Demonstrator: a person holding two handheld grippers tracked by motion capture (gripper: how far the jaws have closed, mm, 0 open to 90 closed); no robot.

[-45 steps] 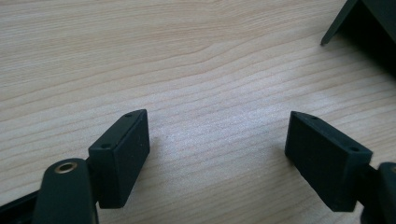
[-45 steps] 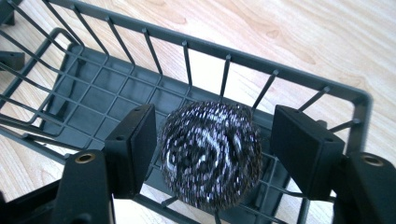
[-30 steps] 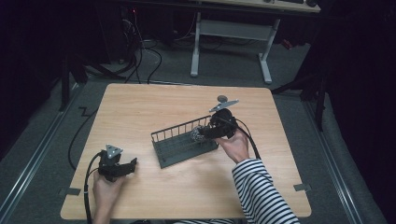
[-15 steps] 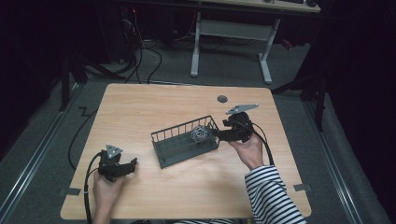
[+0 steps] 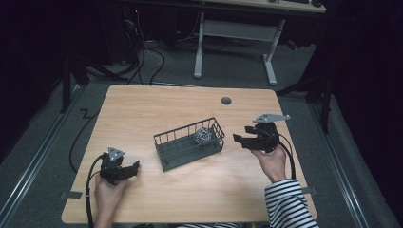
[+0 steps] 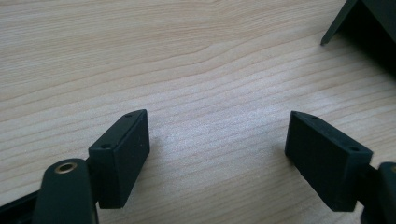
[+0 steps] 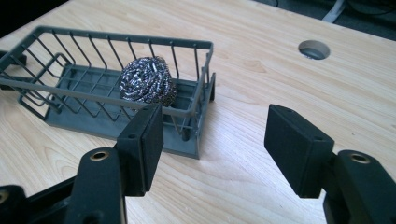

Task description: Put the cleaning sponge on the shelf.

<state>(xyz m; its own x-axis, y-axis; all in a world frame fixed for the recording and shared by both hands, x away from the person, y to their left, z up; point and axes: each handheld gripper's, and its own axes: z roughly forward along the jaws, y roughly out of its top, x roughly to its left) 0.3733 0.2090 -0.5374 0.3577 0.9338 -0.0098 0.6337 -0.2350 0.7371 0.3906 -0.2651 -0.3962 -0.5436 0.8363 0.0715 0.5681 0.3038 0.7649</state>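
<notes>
Holding my right gripper point(image 5: 240, 139) near the right end of the basket point(image 5: 183, 134), I have its fingers spread with nothing between them. The scourer point(image 5: 203, 136) sits inside the basket, against the wall at that same end. My left gripper point(image 5: 135, 166) rests low over the table point(image 5: 190, 194), well apart from the basket, with its fingers spread too and only bare wood between them.

My worry is the wire wall. If I go in low from this side, one finger could catch the rim and shove or tip the basket, which looks light and has nothing steadying it. The scourer's steel coils may also snag on the wires, so lifting it could drag the basket up. A shallow pinch on such a springy ball may slip off.
</notes>
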